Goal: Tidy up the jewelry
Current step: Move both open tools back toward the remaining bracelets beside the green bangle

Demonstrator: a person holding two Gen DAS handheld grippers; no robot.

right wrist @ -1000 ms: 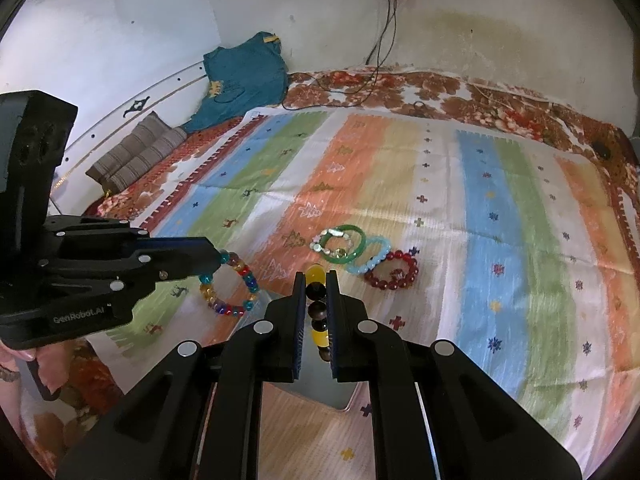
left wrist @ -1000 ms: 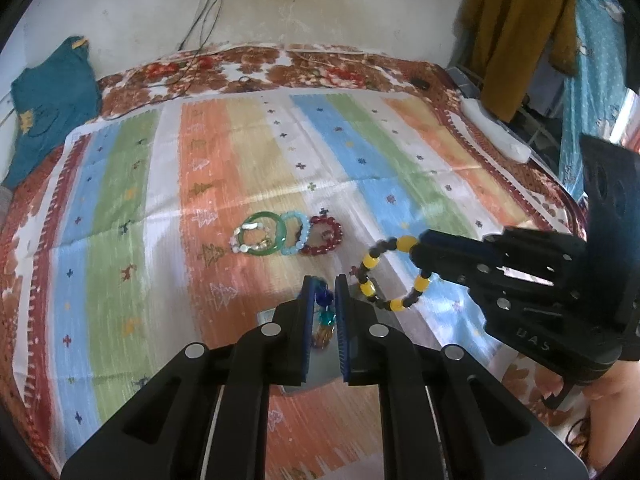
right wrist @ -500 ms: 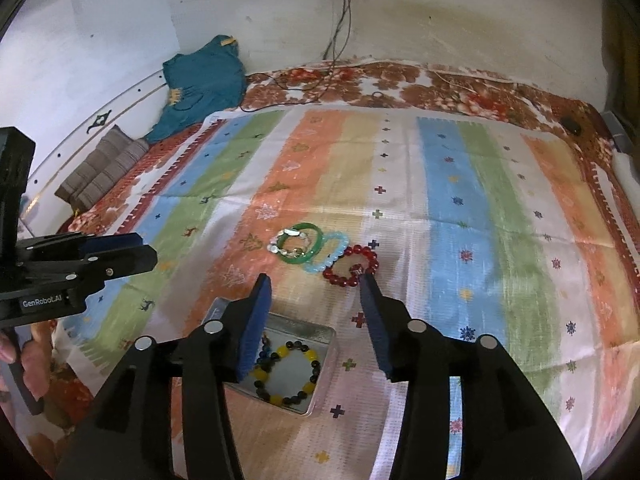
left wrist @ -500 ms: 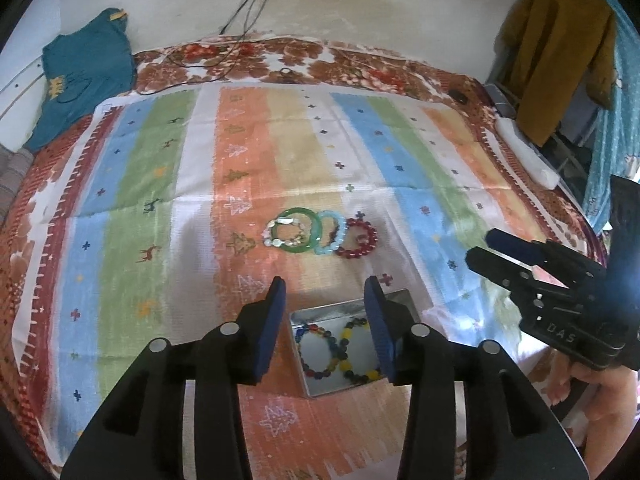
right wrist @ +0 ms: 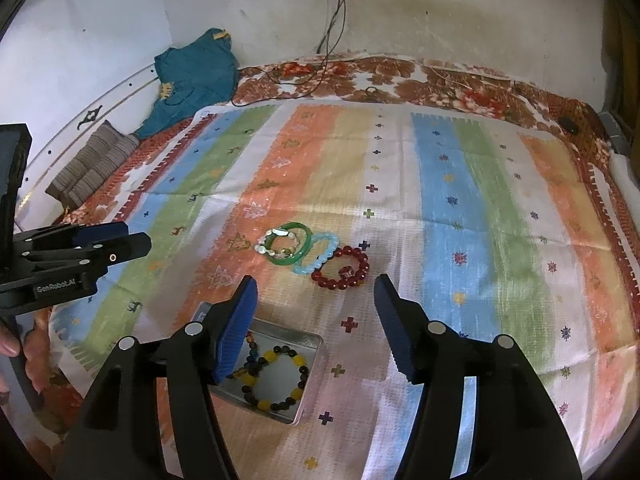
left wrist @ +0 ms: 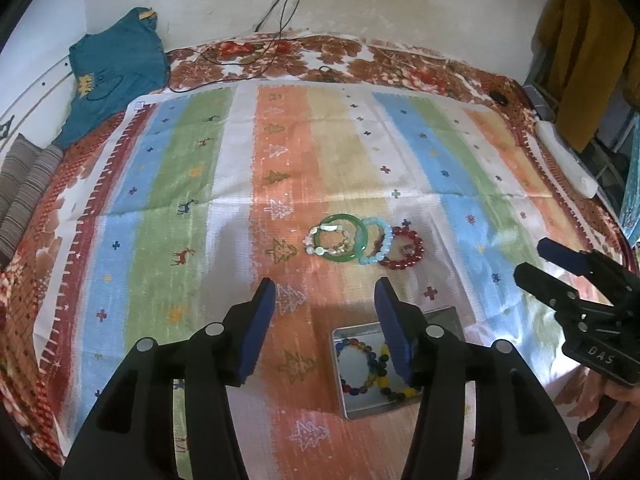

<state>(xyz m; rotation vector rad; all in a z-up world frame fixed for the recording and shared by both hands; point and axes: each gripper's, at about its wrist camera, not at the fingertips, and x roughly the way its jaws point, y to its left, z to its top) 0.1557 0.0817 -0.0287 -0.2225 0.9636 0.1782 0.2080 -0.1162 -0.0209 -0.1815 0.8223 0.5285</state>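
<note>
Your striped cloth [left wrist: 280, 184] covers most of the bed, and broad bare stretches of it lie to the left, right and far side of the jewelry. Its fringed red border runs along the left edge, with the brown flowered bedspread [left wrist: 360, 56] showing beyond it up to the wall.

Your left tool [left wrist: 324, 304] is opening, with nothing between its blue pads; below it sits the small metal tin [left wrist: 444, 316], partly hidden by the right-hand finger. In the tin lie two bead bracelets, one multicolored [left wrist: 356, 364] and one black and yellow [right wrist: 276, 380], touching each other. Your right tool [right wrist: 316, 300] is also opening and empty, the tin just under its left finger.

Just beyond the tin, on the cloth, a row still lies loose: a green bangle [left wrist: 342, 238] overlapped by a pale shell bracelet [left wrist: 316, 240], a light blue bead bracelet [left wrist: 378, 242] touching it, and a dark red bead bracelet [left wrist: 404, 248] with a small ring inside it.

The left tool's body reads "GenRobot.AI" in the right view; the right tool's shows "DAS".

A teal garment [left wrist: 112, 68] and striped cushions [right wrist: 92, 164] sit at the far left, cables [right wrist: 320, 60] trail from a wall socket, and a mustard garment [left wrist: 580, 40] hangs at right.
</note>
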